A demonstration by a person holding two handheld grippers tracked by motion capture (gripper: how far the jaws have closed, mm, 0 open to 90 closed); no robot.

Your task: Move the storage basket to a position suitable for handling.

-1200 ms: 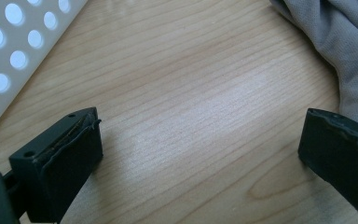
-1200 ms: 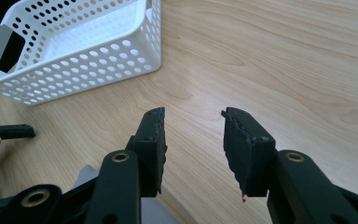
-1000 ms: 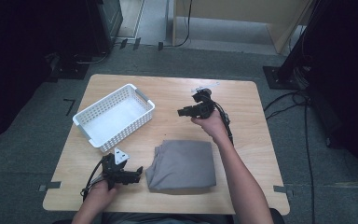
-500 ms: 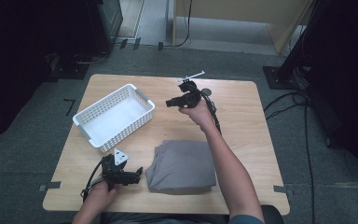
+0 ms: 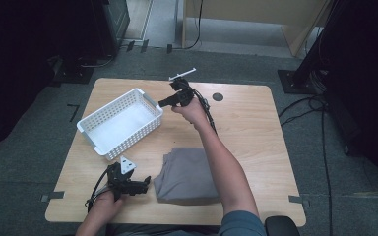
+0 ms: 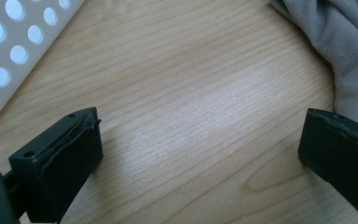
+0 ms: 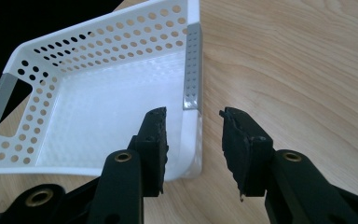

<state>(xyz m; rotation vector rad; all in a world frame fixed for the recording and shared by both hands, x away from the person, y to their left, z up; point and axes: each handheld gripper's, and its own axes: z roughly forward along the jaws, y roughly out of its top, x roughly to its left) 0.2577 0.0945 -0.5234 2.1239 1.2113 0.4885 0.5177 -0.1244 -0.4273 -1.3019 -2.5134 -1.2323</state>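
Note:
A white perforated basket (image 5: 119,123) stands empty on the left half of the wooden table (image 5: 256,128). My right gripper (image 5: 163,103) is open at the basket's near-right corner. In the right gripper view the basket's corner wall (image 7: 192,79) runs up between the two jaws of that gripper (image 7: 192,113), not clamped. A folded grey cloth (image 5: 186,177) lies near the front edge. My left gripper (image 5: 144,182) rests low just left of the cloth. Its jaws (image 6: 203,116) are spread wide over bare wood, with the cloth's edge (image 6: 335,42) by the right one.
A small dark round hole (image 5: 218,97) marks the table's far middle. The basket's side (image 6: 9,51) is close to my left gripper. Black stands and cables (image 5: 320,103) lie on the floor to the right of the table.
My right gripper has swung left from the table's middle to the basket's corner, with its jaws now on either side of the wall. The left gripper and the cloth have stayed put.

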